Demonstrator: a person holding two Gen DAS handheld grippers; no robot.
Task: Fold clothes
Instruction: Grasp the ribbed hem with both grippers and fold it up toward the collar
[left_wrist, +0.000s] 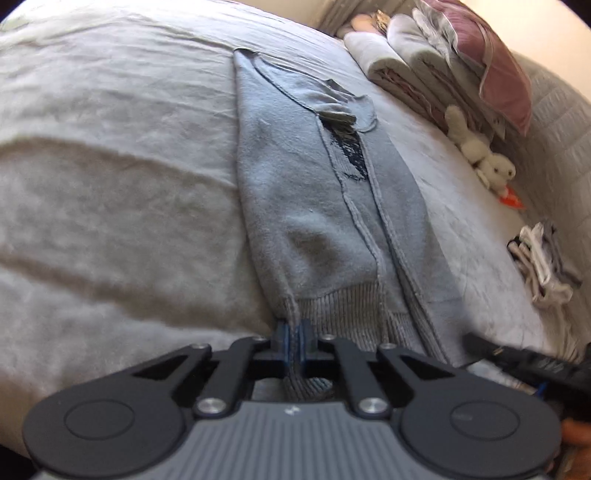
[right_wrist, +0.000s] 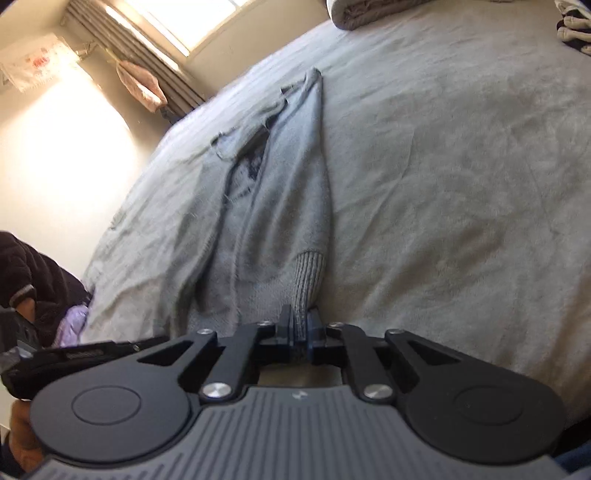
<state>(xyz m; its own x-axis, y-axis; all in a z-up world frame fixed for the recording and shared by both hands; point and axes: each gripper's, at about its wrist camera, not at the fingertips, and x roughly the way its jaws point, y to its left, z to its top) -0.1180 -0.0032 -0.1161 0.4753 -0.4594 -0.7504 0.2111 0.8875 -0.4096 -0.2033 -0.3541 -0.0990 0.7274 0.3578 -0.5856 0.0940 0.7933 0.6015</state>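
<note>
A light blue sweatshirt (left_wrist: 303, 177) lies lengthwise on the grey bed sheet (left_wrist: 110, 166), its sides folded inward and a dark print showing in the gap. My left gripper (left_wrist: 295, 334) is shut on the left corner of its ribbed hem. My right gripper (right_wrist: 301, 326) is shut on the right corner of the ribbed hem; the sweatshirt (right_wrist: 280, 192) stretches away from it toward the far end of the bed. The right gripper's body (left_wrist: 517, 358) shows at the left wrist view's right edge.
Folded grey and pink bedding (left_wrist: 436, 62) and a white plush toy (left_wrist: 480, 155) lie at the head of the bed. A small pile of folded clothes (left_wrist: 543, 266) sits at the right. A window with a radiator (right_wrist: 155, 48) is beyond the bed.
</note>
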